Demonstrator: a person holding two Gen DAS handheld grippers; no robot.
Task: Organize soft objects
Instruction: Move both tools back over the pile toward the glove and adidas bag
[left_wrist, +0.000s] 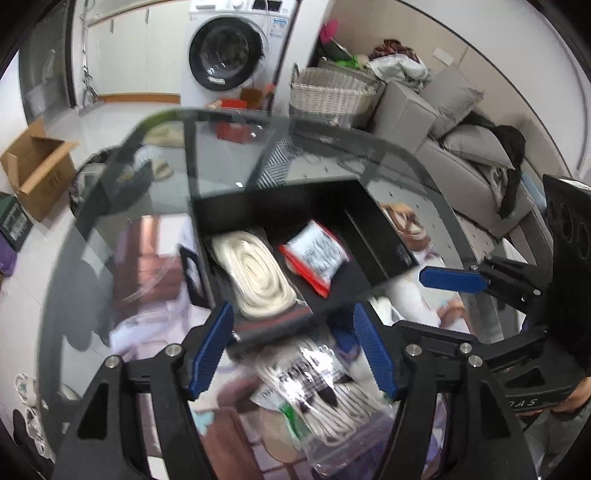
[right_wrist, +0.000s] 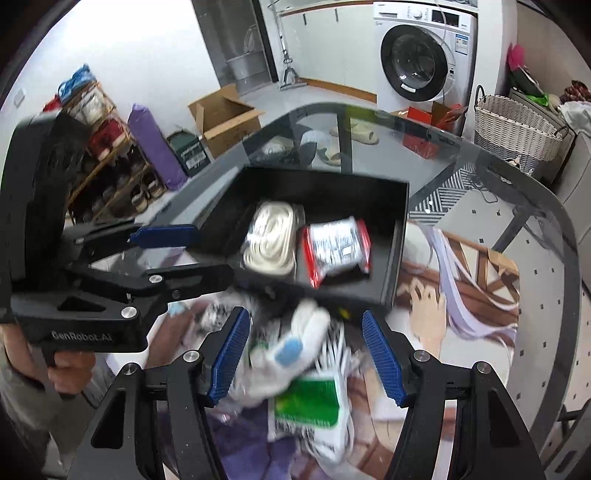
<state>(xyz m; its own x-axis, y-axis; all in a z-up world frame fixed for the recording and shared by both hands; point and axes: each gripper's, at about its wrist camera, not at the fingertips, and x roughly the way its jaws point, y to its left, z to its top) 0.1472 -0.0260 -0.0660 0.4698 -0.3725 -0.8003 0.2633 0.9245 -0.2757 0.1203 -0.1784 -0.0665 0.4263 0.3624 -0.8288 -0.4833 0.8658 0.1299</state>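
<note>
The left tool (left_wrist: 295, 347) gaped over blurred, probably bagged socks (left_wrist: 325, 398); the box (left_wrist: 295, 206) held rope (left_wrist: 255, 273) and a packet (left_wrist: 317, 254).

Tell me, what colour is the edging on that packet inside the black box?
Red, around a clear packet of black-and-white contents; it shows best in the right wrist view.

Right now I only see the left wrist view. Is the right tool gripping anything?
Observer: No. The right tool is open over a blurred white bundle with a blue patch.
Operator: And my other one, from that side?
Observer: The left tool is open too, beside the left wall of the black box. I cannot tell whether it touches.
Operator: Anything on the floor that I miss?
Observer: A shoe rack with a purple roll standing beside it.
</note>
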